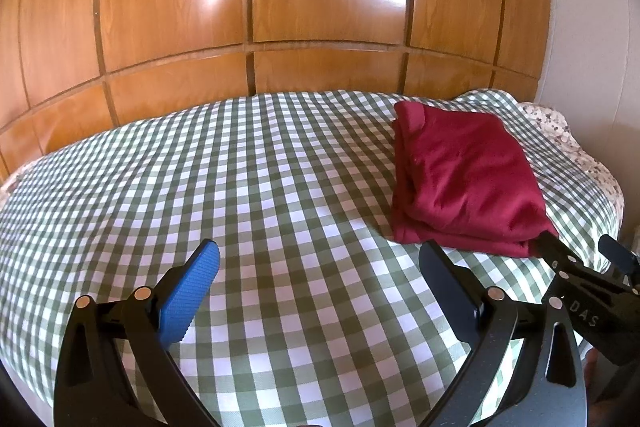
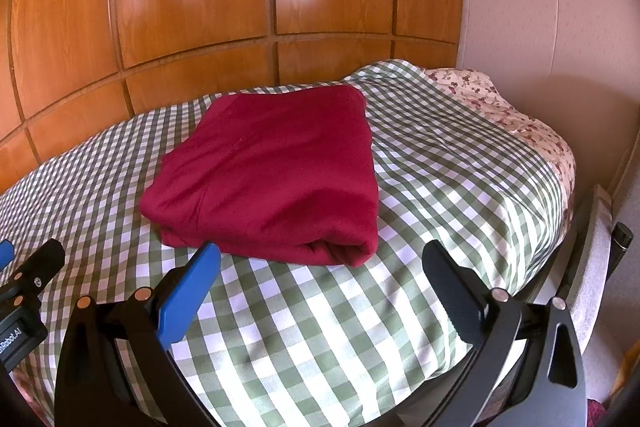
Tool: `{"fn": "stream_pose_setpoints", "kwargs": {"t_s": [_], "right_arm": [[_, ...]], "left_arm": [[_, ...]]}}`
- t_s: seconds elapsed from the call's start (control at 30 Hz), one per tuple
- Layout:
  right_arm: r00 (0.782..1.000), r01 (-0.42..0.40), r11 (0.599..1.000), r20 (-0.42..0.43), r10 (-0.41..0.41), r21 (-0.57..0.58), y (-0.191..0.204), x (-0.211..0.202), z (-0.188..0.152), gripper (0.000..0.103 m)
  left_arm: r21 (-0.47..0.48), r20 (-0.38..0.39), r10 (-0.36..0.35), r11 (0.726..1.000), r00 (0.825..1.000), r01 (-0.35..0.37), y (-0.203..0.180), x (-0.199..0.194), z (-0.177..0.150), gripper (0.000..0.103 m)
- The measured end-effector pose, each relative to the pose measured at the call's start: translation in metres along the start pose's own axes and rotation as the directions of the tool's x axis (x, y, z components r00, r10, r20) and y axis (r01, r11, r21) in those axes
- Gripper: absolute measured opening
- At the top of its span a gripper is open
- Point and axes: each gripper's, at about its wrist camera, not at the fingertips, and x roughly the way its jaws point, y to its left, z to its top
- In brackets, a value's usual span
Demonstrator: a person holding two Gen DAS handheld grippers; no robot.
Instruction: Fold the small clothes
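Wooden panels [image 2: 200, 7] back a bed under a checked cover [image 2: 320, 307]. The red garment [image 2: 272, 171] lies folded mid-frame (soft, light, floppy); take it at the near folded edge. Left gripper [image 1: 320, 291] and right gripper [image 2: 320, 291] both gape, holding nothing.

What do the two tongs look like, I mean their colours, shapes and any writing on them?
Both the left tongs and the right tongs have a black frame with curved arms, slot cutouts and round silver rivets. Each pair has one blue ribbed finger pad and one black pad. White letters "DAS" show on the right tongs' body, and partly cut white lettering on the left one. No cables or sleeves are visible.
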Motion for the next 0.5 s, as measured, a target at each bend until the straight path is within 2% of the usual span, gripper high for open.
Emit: {"fn": "stream_pose_setpoints", "kwargs": {"t_s": [0.5], "right_arm": [[1.000, -0.004, 1.000, -0.008, 0.004, -0.003, 0.0010, 0.0012, -0.0002, 0.101]], "left_arm": [[0.008, 0.014, -0.010, 1.000, 1.000, 0.010, -0.0027, -0.0040, 0.0021, 0.099]]}}
